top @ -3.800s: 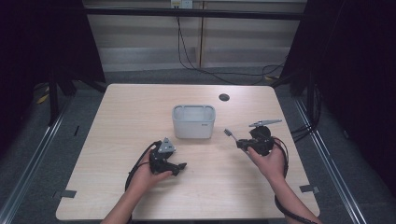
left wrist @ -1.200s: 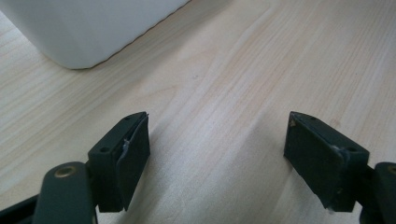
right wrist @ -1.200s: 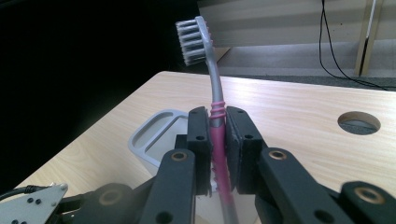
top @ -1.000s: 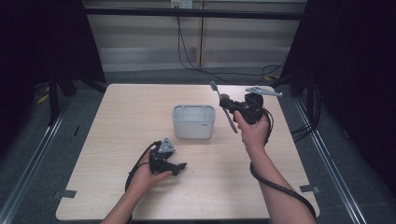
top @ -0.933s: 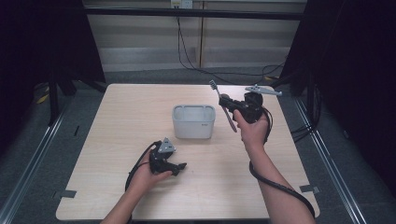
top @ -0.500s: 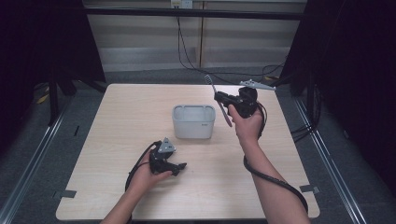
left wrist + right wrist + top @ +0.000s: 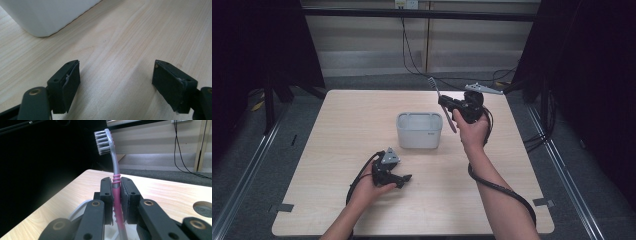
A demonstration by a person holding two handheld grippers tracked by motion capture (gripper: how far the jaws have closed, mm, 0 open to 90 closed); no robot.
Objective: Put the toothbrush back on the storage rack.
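Dark curtains closed in both sides of the room, and a pale wall with trailing cables ran behind the light wooden counter (image 7: 342, 135), which stood on grey floor with metal rails along either flank. Most of the counter lay bare: wide open wood to the left of the white tub (image 7: 419, 130) at its middle, and more toward the near edge. A small round hole (image 7: 203, 208) sat in the surface near the far right corner. The right hand-held gripper (image 7: 447, 104) hung above the counter just beside the tub's right rim, raised off the wood, with its jaws clamped on a toothbrush (image 7: 115, 192). The toothbrush stood nearly upright, head up, leaning slightly; its handle was pink with ribbed grip rings where the pads pinched it, its neck was silvery grey, and its bristles were white and dark, facing left in the right gripper view. The lower end of the handle reached down over the tub's right side. The left hand-held gripper (image 7: 401, 178) rested low on the counter in front of the tub, well apart from the toothbrush, its jaws spread wide with bare wood between them.
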